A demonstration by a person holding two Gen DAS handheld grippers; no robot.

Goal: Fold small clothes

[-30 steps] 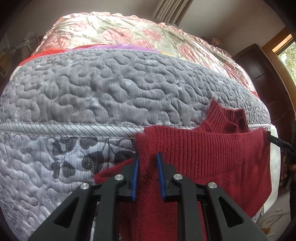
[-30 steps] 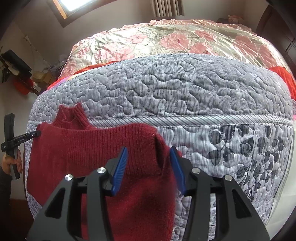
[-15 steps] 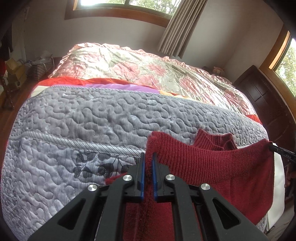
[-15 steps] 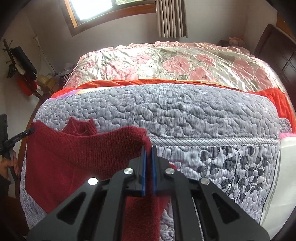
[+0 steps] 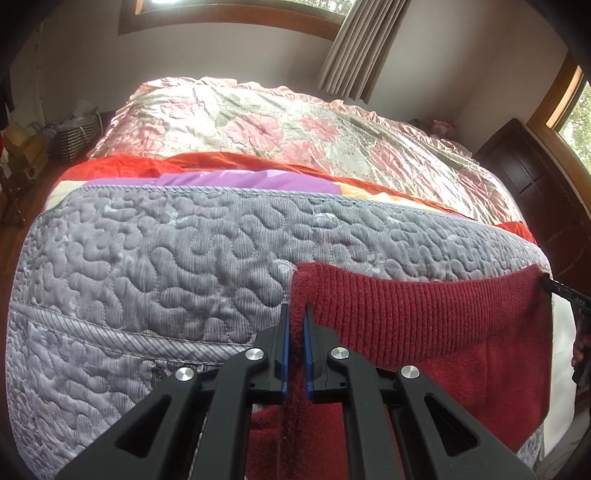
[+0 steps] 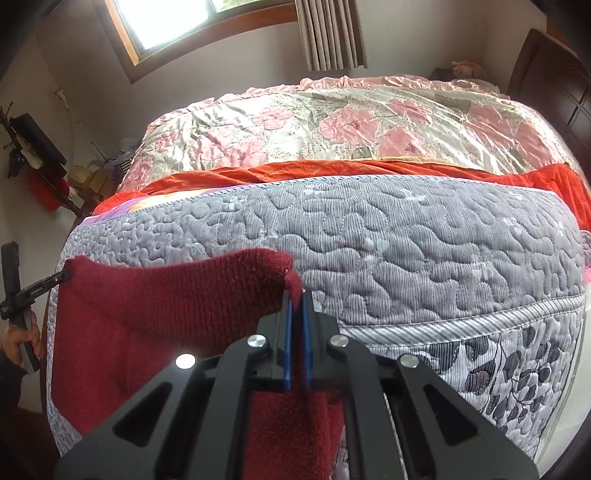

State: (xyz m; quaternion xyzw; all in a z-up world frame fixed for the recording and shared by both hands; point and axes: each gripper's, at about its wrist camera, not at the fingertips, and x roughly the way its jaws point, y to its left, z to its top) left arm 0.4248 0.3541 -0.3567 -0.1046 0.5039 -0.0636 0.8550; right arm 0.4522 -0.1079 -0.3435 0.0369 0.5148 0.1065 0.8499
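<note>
1. Hanging between two tools, one red sweater [image 5: 424,317] is held up in front of the bed [image 5: 177,258], and its bottom part is cut off at the edge of both pictures.
2. The left tool [image 5: 294,325] pinches one top corner of the sweater between its blue pads [image 5: 283,350], which are almost pressed together.
3. The right tool [image 6: 297,310] pinches the other top corner, with its pads tight together on the cloth.
4. The sweater's neck cannot be seen; the top edge sags in a curve and hides it.
5. The sweater covers part of the grey quilt [image 6: 406,258] behind it.
6. One hand [image 6: 18,343] shows at the left edge of the right view, holding the other tool's handle; the rest of the person is out of view.
7. Behind the grey quilt lie one pink flowery blanket [image 6: 351,125] and some orange cloth [image 6: 295,171].
8. One striped curtain [image 6: 328,33] hangs by the window, cut off at the top.
9. Small things in the far left corner are too blurry to name.
</note>
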